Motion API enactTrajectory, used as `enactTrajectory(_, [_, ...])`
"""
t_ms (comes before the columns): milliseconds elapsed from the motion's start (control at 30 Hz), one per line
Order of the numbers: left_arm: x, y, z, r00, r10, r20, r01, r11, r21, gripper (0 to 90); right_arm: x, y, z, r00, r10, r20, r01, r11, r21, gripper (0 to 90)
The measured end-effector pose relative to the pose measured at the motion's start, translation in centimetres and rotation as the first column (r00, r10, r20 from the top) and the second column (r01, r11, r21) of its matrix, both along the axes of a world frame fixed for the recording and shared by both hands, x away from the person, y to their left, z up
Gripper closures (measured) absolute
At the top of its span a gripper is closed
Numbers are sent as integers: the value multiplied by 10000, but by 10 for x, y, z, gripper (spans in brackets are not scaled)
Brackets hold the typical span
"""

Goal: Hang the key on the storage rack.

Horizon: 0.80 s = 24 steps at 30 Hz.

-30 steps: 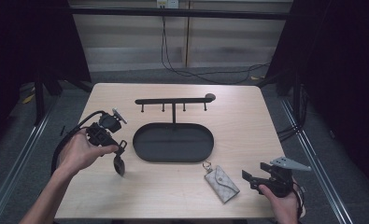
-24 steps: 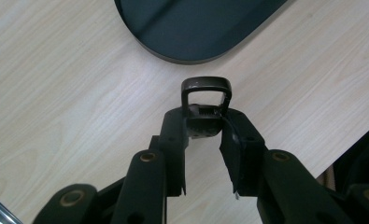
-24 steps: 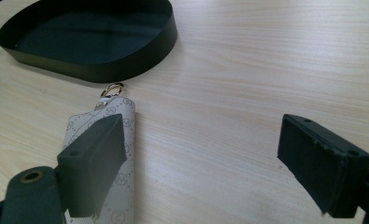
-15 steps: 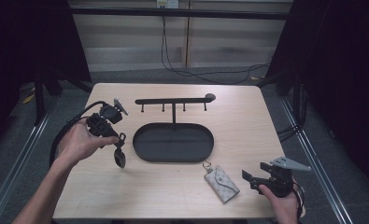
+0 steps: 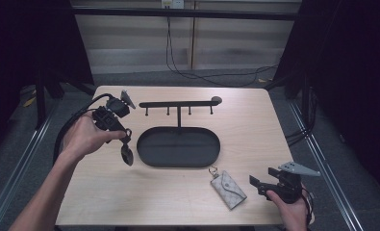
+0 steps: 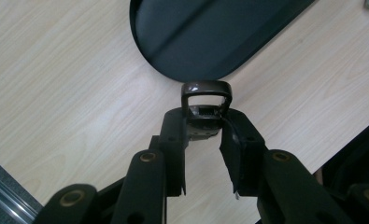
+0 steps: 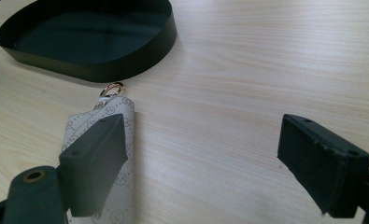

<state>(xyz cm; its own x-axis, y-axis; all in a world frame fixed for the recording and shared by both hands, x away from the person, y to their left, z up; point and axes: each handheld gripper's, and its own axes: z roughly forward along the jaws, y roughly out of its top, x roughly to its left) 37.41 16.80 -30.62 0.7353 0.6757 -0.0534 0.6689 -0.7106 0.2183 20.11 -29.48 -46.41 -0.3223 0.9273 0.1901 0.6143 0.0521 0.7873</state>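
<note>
My left gripper (image 5: 123,142) hangs above the table just left of the black oval tray (image 5: 178,163), pointing down. It is shut on a small dark key fob (image 5: 127,155) that dangles clear of the wood. In the left gripper view the gripper (image 6: 204,135) clamps the fob (image 6: 203,122) by its body, and the fob's brownish metal loop (image 6: 206,88) sticks out past the tips over the tray's edge (image 6: 173,70). My right gripper (image 5: 256,183) rests low at the front right, open and holding nothing. A grey patterned key pouch (image 5: 229,188) with a ring lies just left of it.
Behind the tray stands a black T-shaped hanger bar (image 5: 178,104) with several small hooks. In the right gripper view the pouch (image 7: 119,114) lies by my left jaw, its ring (image 7: 111,88) pointing at the tray wall (image 7: 102,70). Bare wood spreads right of the tray.
My left hand has lifted the key fob and carried it up and a little toward the far side of the table. The right hand has stayed put.
</note>
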Motion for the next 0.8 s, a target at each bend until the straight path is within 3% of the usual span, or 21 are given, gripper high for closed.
enactTrajectory(467, [19,-35,3,9993,-344,-169,354,9973,644,708,0,0,0,10000,34,-42,-34,10000,61,152])
enactTrajectory(800, [38,-44,8,9998,35,-210,-26,9991,434,708,1,0,-1,9999,90,-74,-89,9999,107,153])
